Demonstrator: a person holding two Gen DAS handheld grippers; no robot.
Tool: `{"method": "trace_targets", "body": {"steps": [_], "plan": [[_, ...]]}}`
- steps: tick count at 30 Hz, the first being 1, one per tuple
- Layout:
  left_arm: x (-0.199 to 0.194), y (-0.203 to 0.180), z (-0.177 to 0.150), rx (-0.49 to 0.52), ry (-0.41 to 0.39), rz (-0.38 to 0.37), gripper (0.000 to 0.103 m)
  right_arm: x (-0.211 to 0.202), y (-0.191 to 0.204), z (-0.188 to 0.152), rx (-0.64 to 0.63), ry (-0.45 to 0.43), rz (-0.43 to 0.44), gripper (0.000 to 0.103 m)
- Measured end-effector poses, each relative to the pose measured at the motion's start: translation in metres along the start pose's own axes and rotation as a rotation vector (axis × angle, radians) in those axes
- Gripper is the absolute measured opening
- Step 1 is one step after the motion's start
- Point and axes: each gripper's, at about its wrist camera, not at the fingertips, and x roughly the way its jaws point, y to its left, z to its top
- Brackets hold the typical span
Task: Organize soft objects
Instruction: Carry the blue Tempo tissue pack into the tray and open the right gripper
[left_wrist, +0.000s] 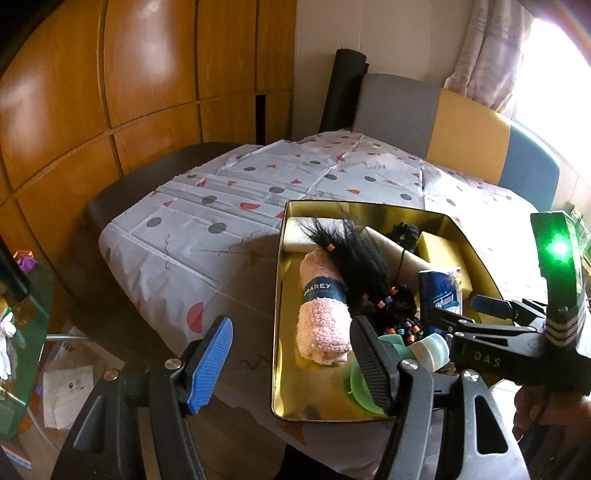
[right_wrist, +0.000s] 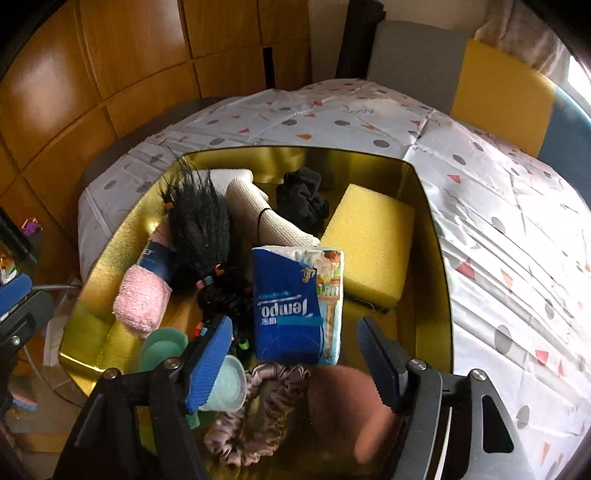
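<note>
**Operator:** State the position and jaw condition of both grippers

**Technician:** The right gripper (right_wrist: 295, 343) hangs over the near end of the gold tin (right_wrist: 432, 221). Its jaws stand wide; the blue tissue pack (right_wrist: 295, 302) lies between them, but neither pad presses on it. The pack rests tilted on the other items, so it is judged released into the tin, not held. The left gripper (left_wrist: 291, 354) stands at the tin's near left corner. Its jaws are also wide with nothing clamped: the blue pad is outside the wall and the black pad is over the contents

**Operator:** Why that arrangement?

**Technician:** Probably so that the right hand can load while the left waits at the rim, ready to steady the tin or tidy its contents

**Operator:** List the contents

**Technician:** Yellow sponge (right_wrist: 369, 243) at the far right; black scrunchie (right_wrist: 303, 201) behind it; cream rolled cloth (right_wrist: 258, 214) at centre; black hairpiece with coloured beads (right_wrist: 203, 229) lying over the pink rolled towel (right_wrist: 142, 299) at left. Near end: green cups (right_wrist: 162, 347), a pale plastic cup (right_wrist: 229, 384), a mauve scrunchie (right_wrist: 255, 413) and a brown rounded item (right_wrist: 343, 406), too blurred to identify. The tin stands on a patterned tablecloth (right_wrist: 498, 206)
</note>
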Motion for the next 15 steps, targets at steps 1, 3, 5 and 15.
{"method": "trace_targets", "body": {"steps": [1, 3, 5, 15], "plan": [[-0.001, -0.001, 0.000, 0.001, -0.003, 0.003, 0.067, -0.005, 0.000, -0.002, 0.006, -0.013, -0.001, 0.074], [-0.005, -0.002, 0.000, 0.004, -0.014, 0.003, 0.067, -0.013, 0.000, -0.005, 0.012, -0.038, -0.012, 0.075], [-0.010, -0.004, 0.000, 0.007, -0.026, 0.005, 0.067, -0.022, 0.002, -0.008, 0.012, -0.063, -0.023, 0.079], [-0.032, -0.008, -0.001, -0.006, -0.084, 0.021, 0.067, -0.076, -0.001, -0.027, 0.065, -0.205, -0.103, 0.086]]}}
